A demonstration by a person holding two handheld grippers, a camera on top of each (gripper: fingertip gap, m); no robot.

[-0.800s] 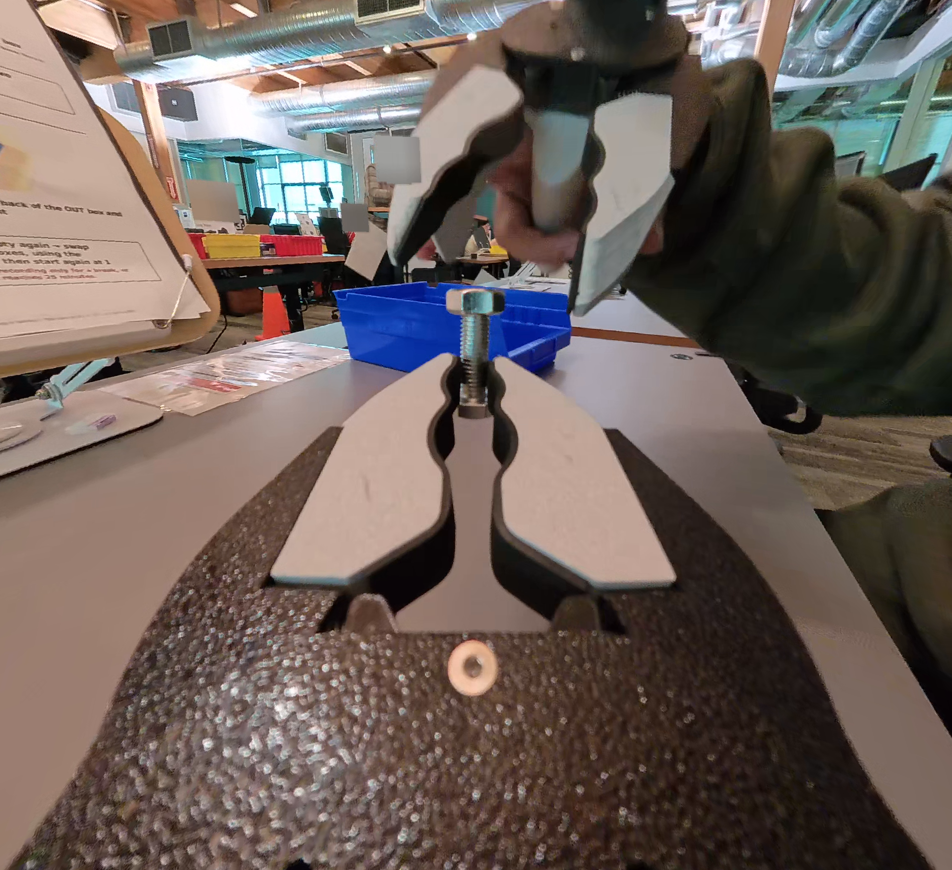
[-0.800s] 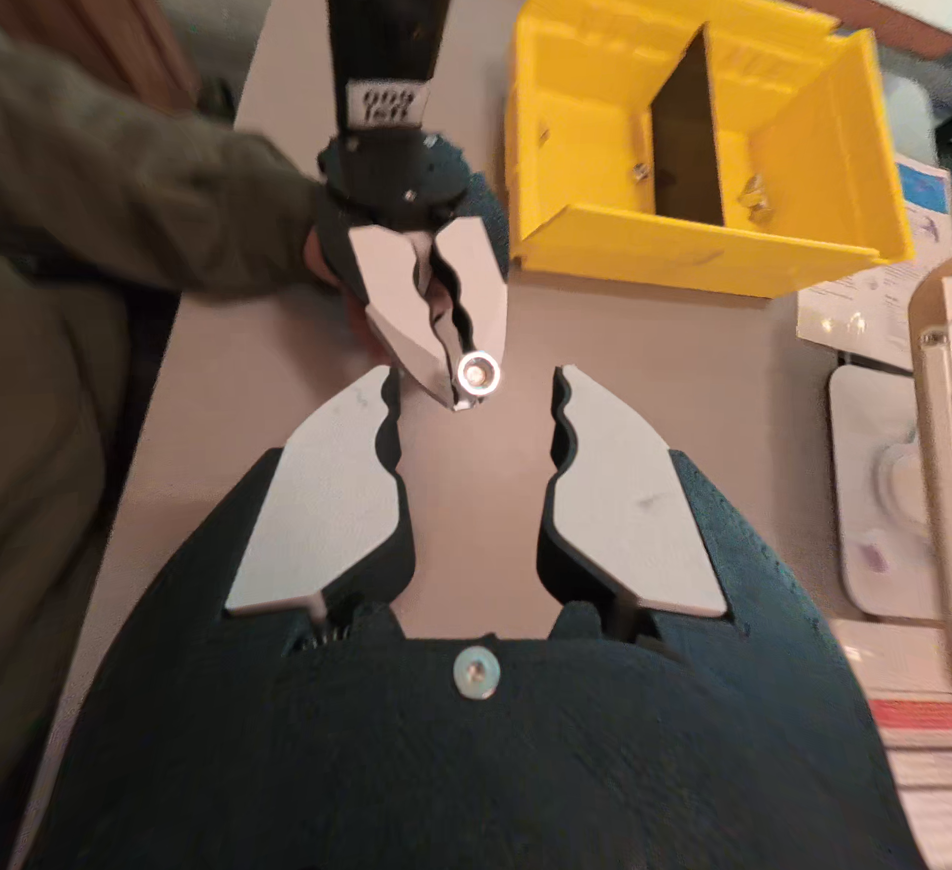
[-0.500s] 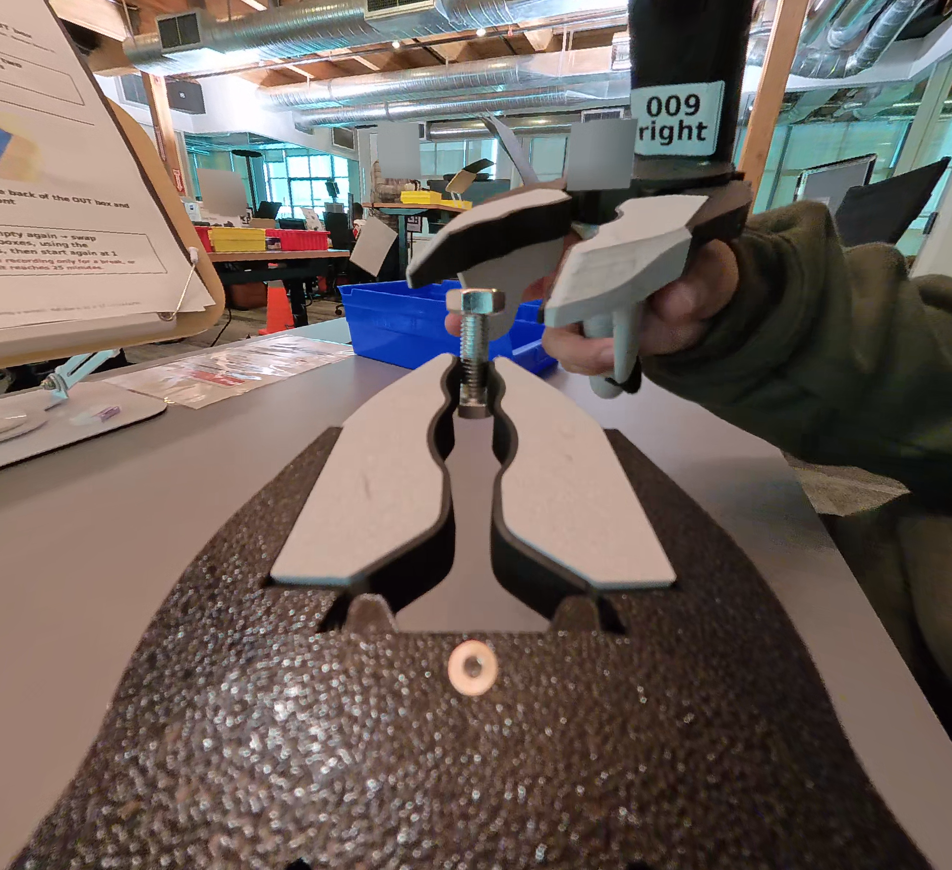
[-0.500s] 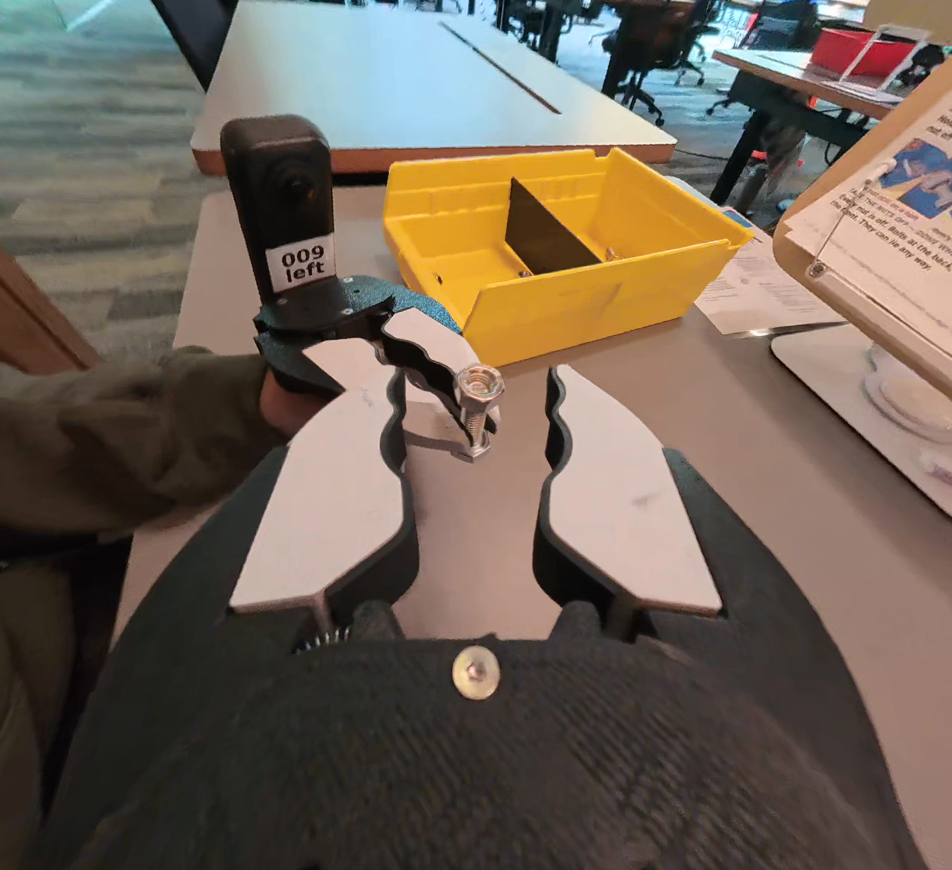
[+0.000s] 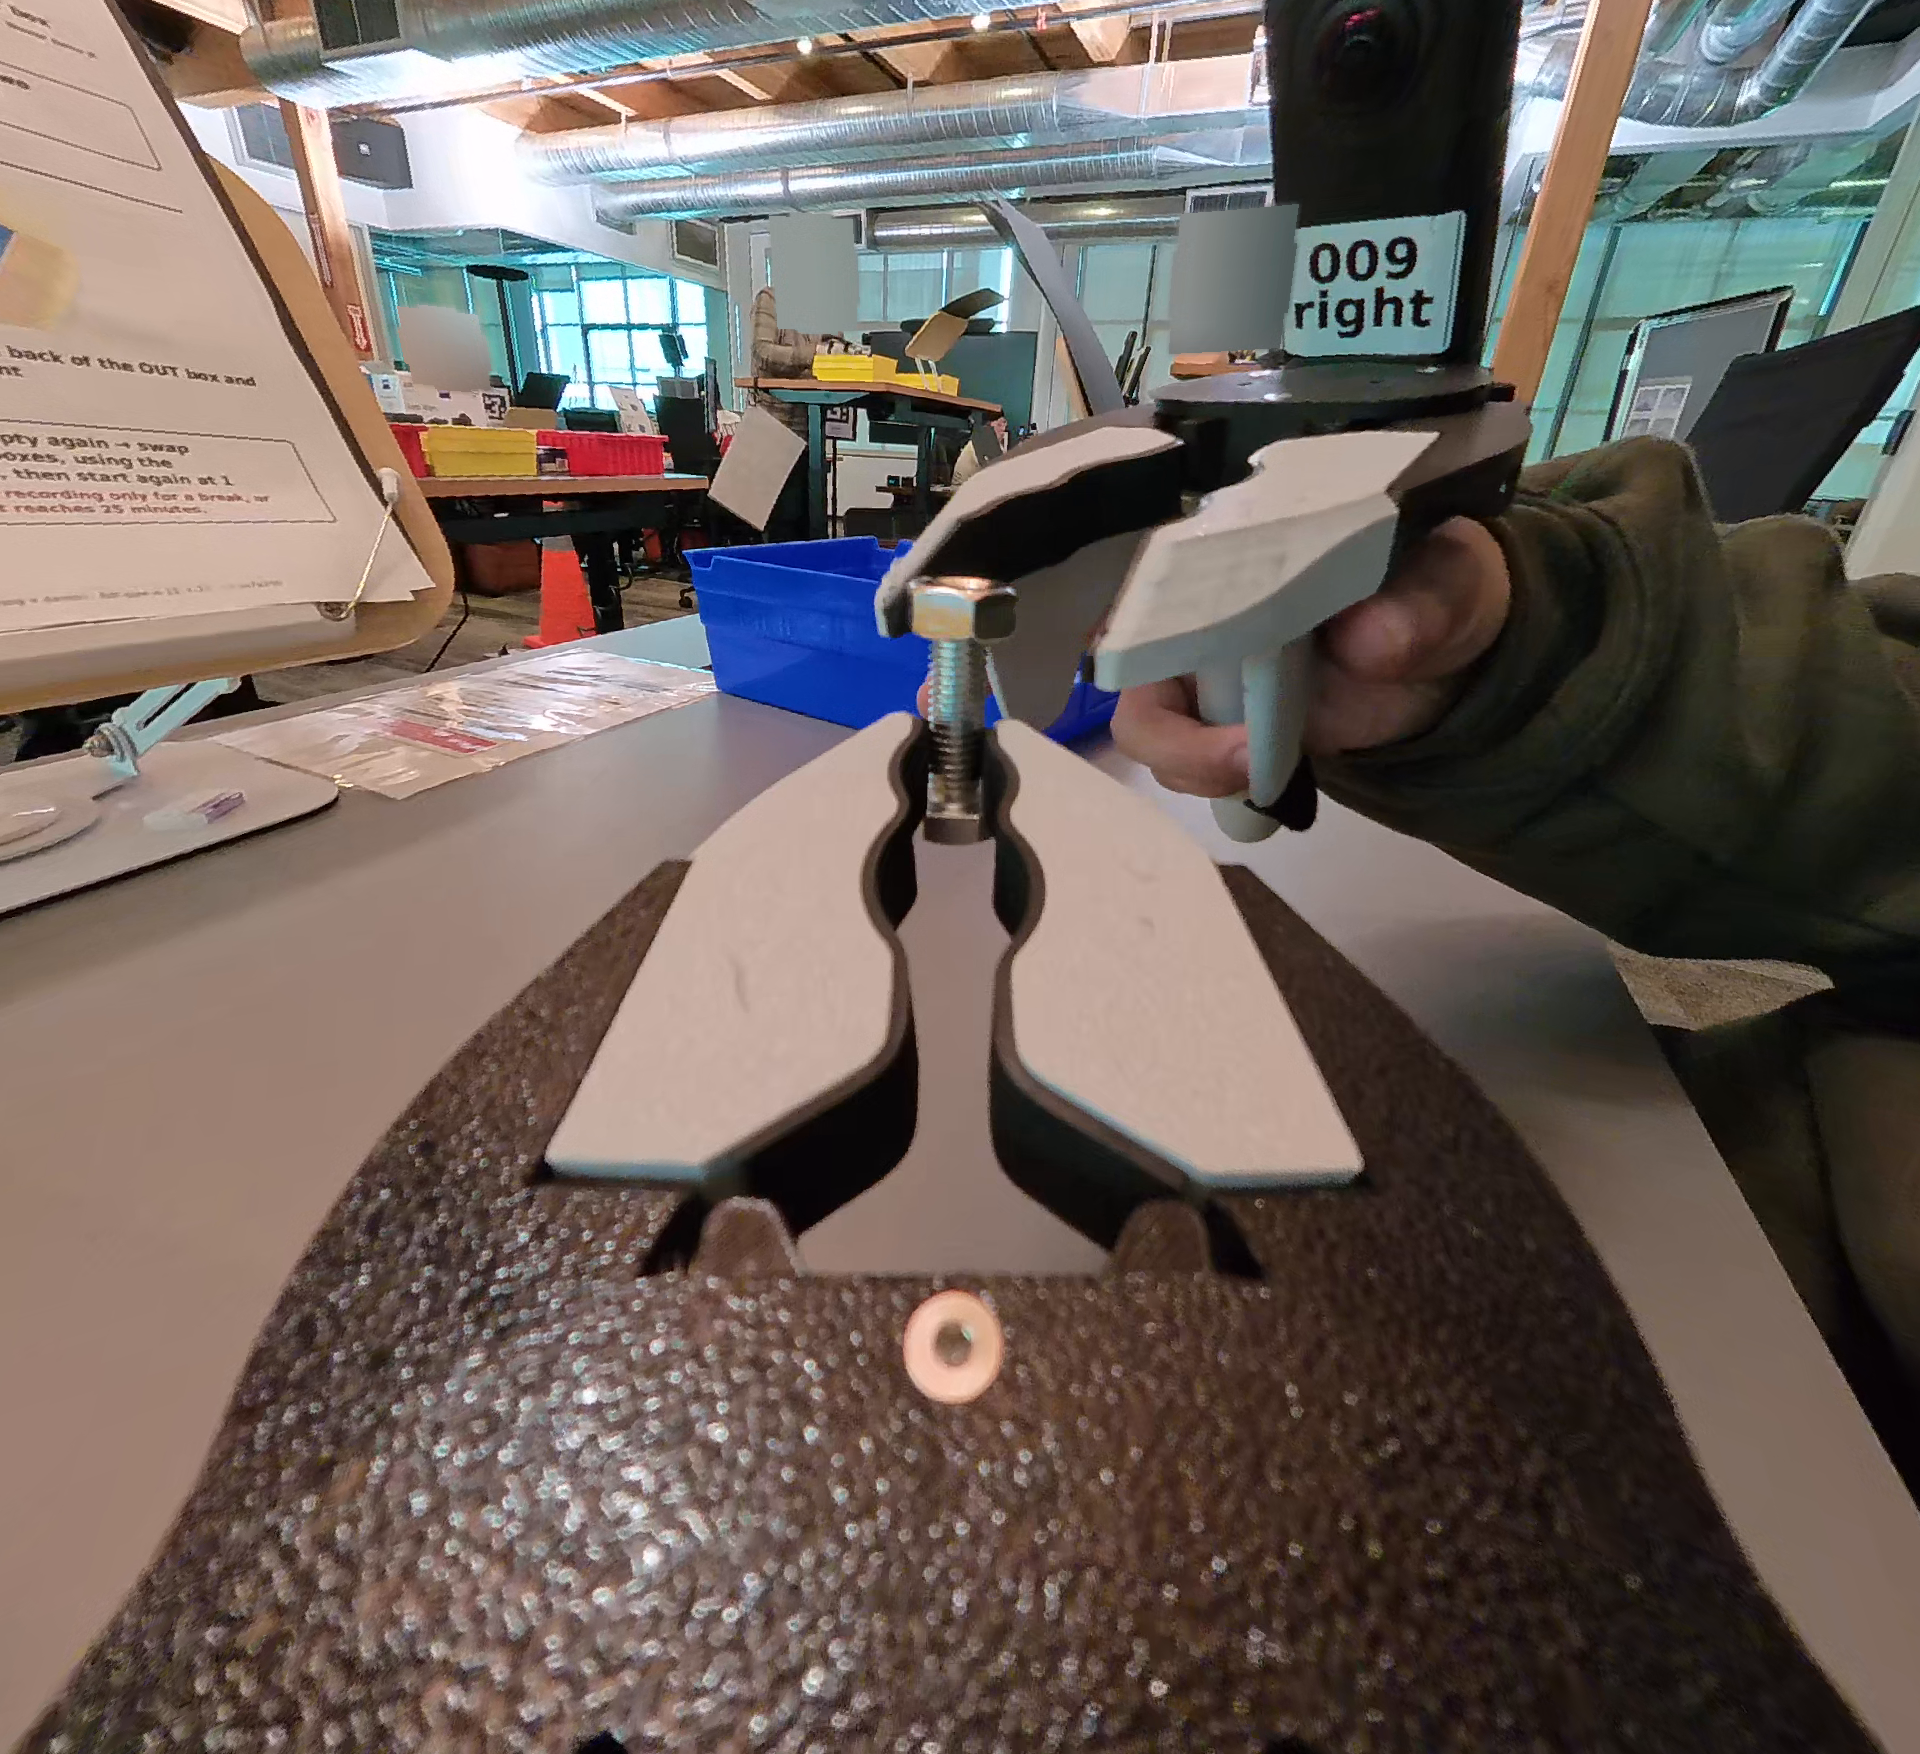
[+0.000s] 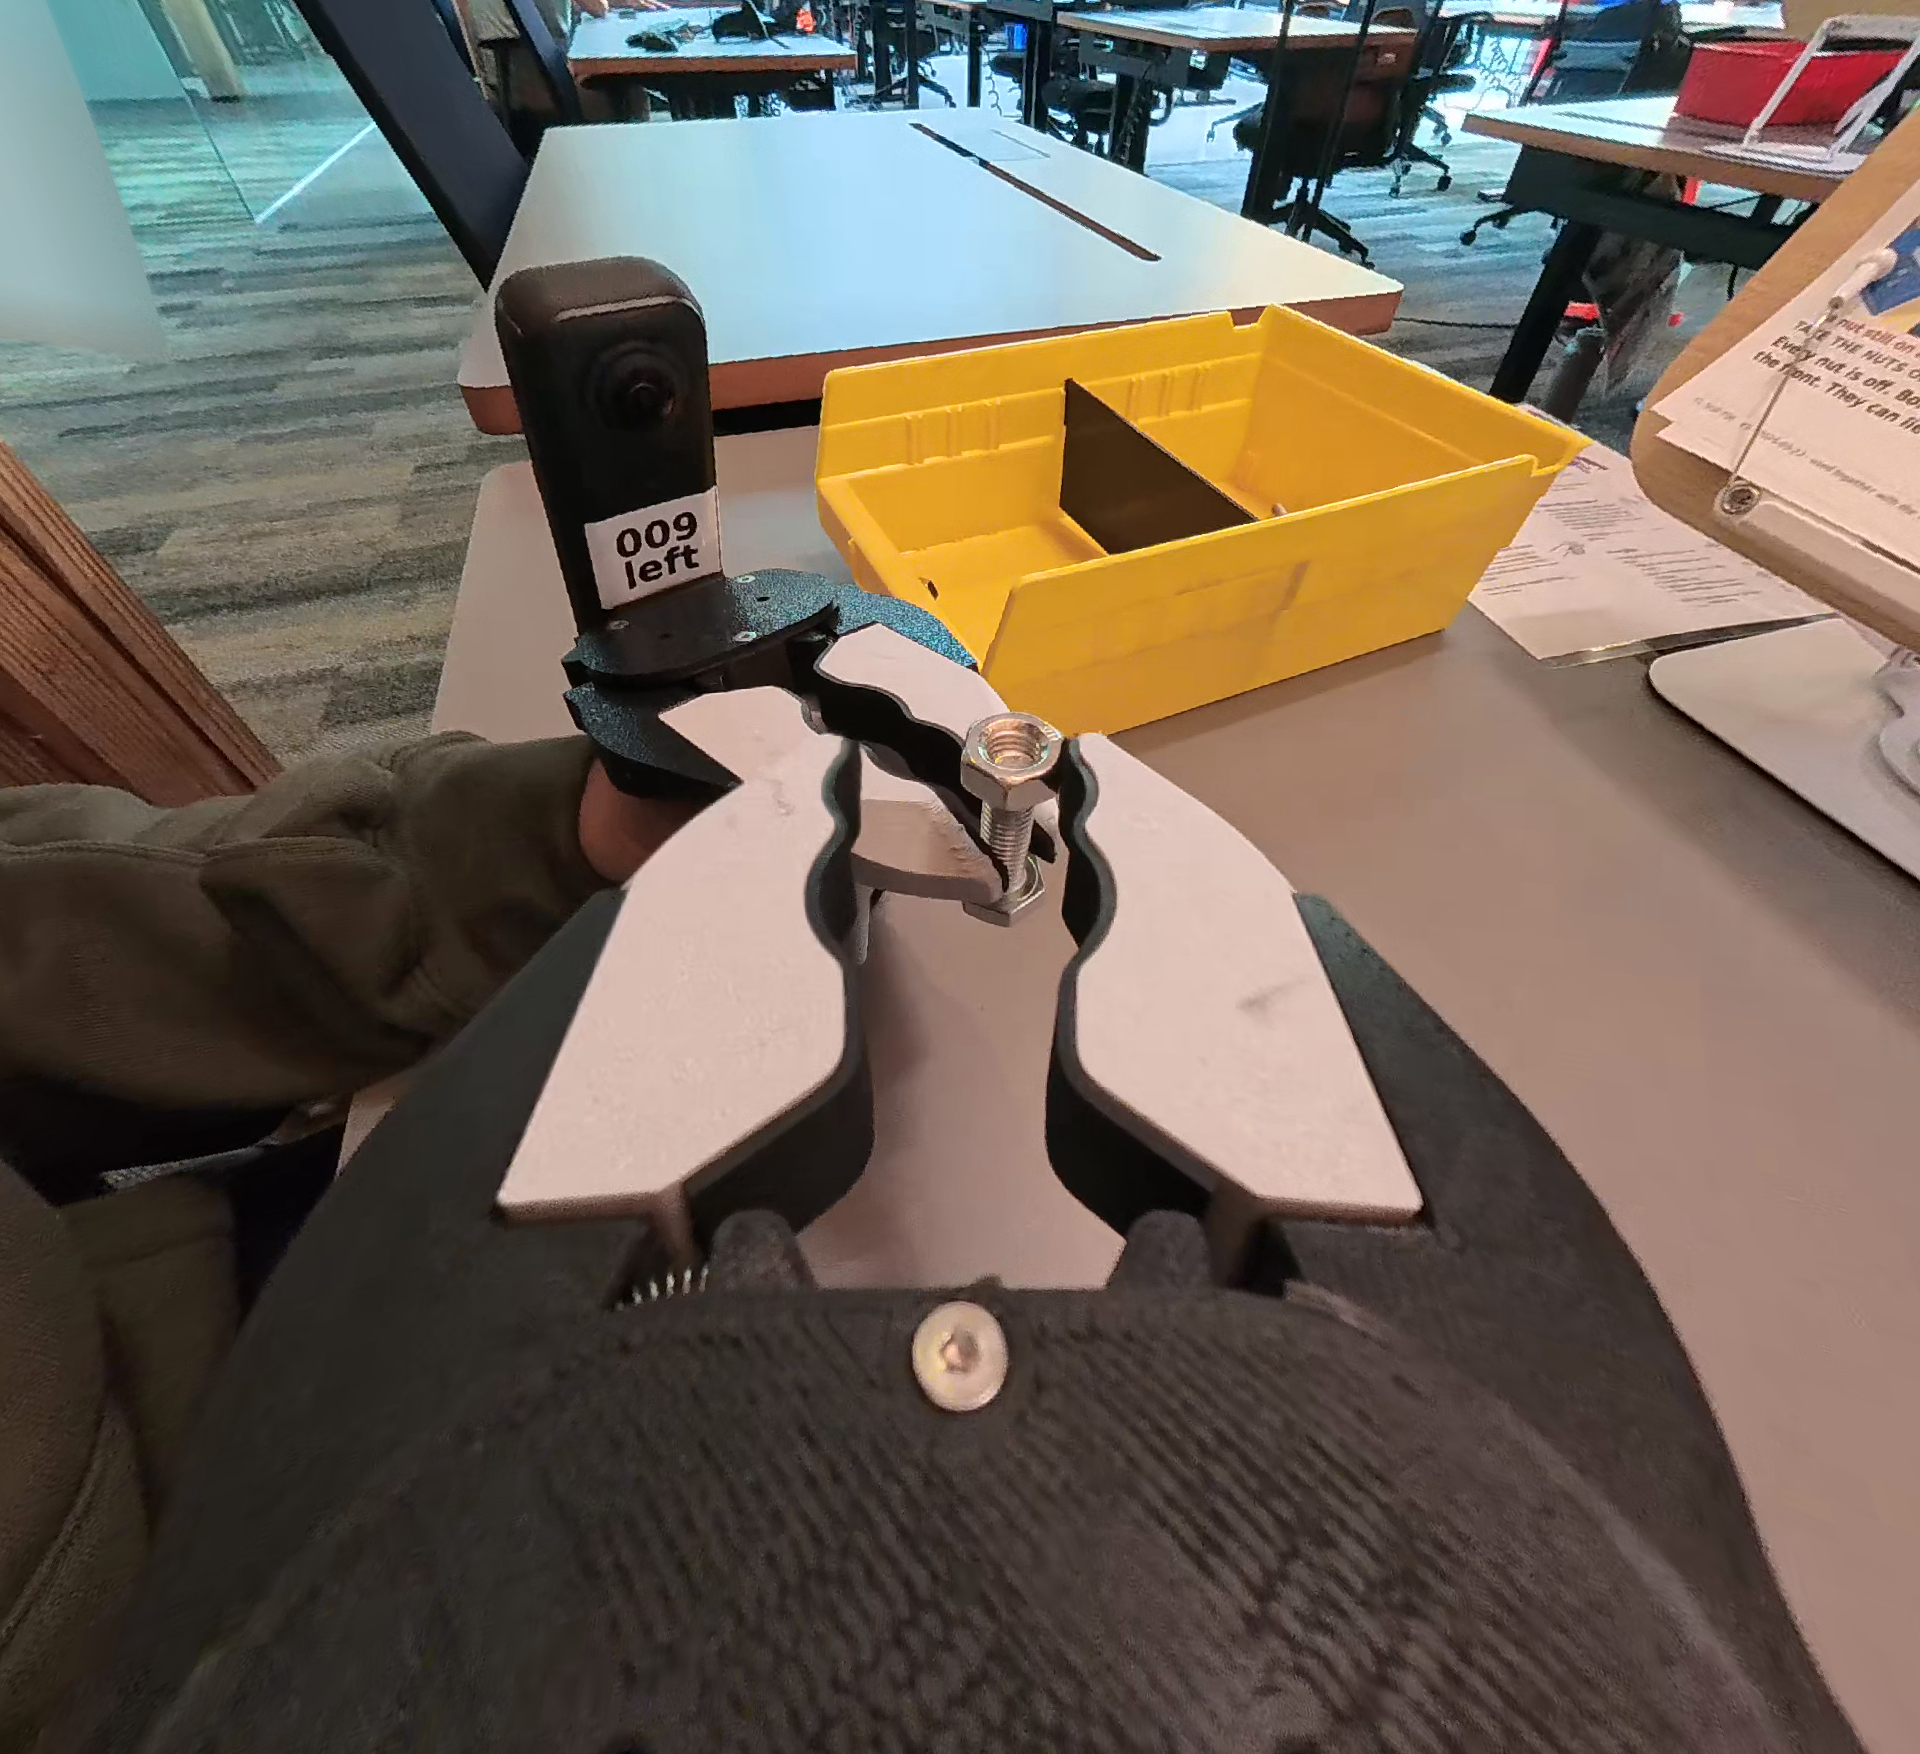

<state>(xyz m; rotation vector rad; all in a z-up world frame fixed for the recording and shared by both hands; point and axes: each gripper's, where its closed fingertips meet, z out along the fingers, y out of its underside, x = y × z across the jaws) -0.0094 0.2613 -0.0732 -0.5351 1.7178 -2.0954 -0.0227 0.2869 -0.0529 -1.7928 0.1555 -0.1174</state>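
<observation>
You have a small zinc-plated steel hex bolt clamped in your left gripper. Its jaws are nearly closed, pinching the lower threaded shank just above the bolt's flat hex head, which points down. The bolt stands upright above the grey table.

Expect it to be rigid, light and smooth-plated, so it will likely slip or twist unless you seat it in the scalloped notches of the jaws. The threads give some bite.

At the top sits a silver hex nut. Its flats look like the best place to take hold.

Your right gripper has its jaws partly open around that nut. They flank it closely on both sides, and I can't tell whether they touch it. The divided yellow plastic bin sits well beyond, and a blue plastic bin lies on the far side.
</observation>
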